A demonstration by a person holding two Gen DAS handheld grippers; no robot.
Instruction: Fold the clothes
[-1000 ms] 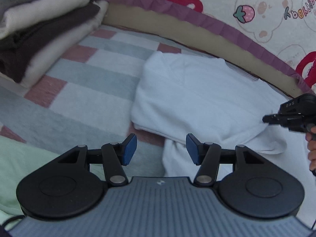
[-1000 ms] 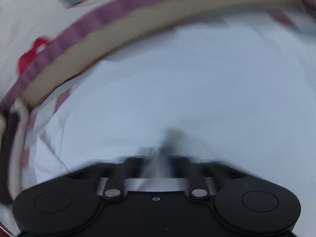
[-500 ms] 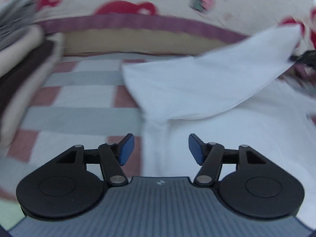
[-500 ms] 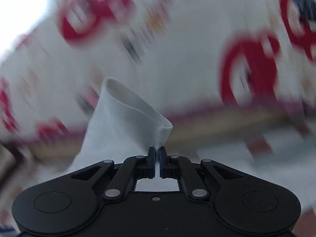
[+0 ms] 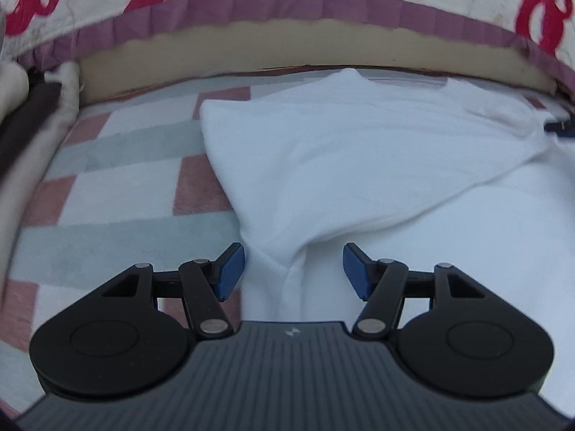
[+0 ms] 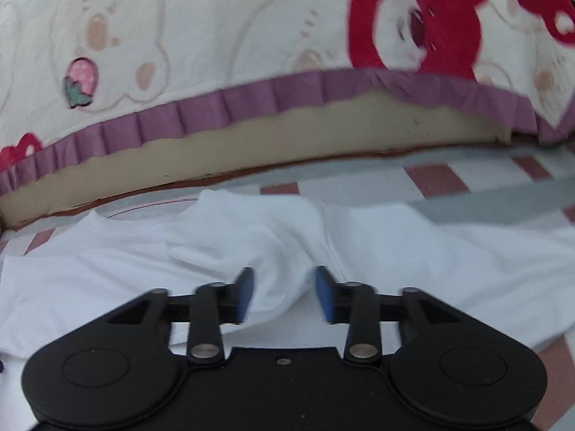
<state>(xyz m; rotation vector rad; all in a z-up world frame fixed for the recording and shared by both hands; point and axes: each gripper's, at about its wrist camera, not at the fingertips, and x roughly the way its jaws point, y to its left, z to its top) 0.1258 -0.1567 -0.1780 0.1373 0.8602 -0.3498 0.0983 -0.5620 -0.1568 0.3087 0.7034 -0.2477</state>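
Left gripper (image 5: 293, 271): spread wide, nothing held | right gripper (image 6: 284, 294): parted, empty, over white garment (image 6: 377, 251) | no writing legible

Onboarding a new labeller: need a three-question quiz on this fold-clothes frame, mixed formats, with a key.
1. True or false: the right gripper is shut on the white garment.
2. Multiple choice: the white garment lies on (A) a bare wooden floor, (B) a pink, grey and white checked blanket, (C) a metal tray.
3. Fill in: the fingers of the left gripper are ____, with a ridge of white fabric lying between them.

Key: 1 false, its fingers stand apart above the cloth; 2 B; 3 open.
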